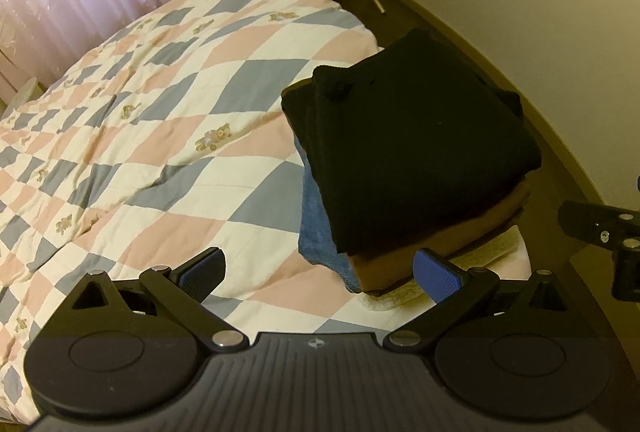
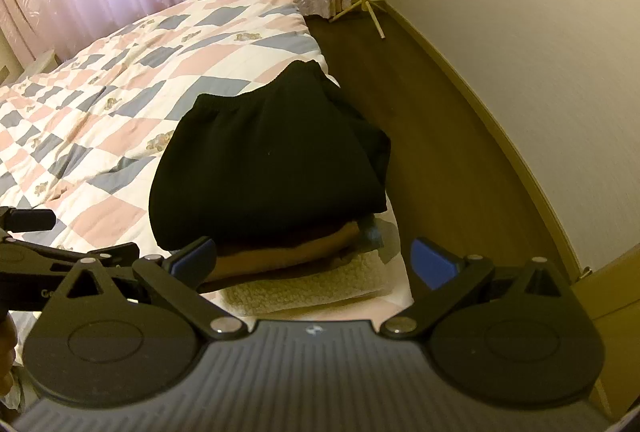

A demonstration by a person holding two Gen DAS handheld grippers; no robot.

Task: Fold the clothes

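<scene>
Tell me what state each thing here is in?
Black garment: folded, top of the stack.
Brown garment: folded, under the black one.
Blue towel: folded, under the brown garment.
Quilt: spread over the bed.
Left gripper: open, empty.
Right gripper: open, empty.

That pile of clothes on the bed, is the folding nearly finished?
Looks close to done. A folded black garment tops a neat stack on the quilt, over a brown piece, a blue towel and a cream fleece. Nothing is in hand: the left claw and right claw are both open and empty. No unfolded clothes show in either view.
</scene>
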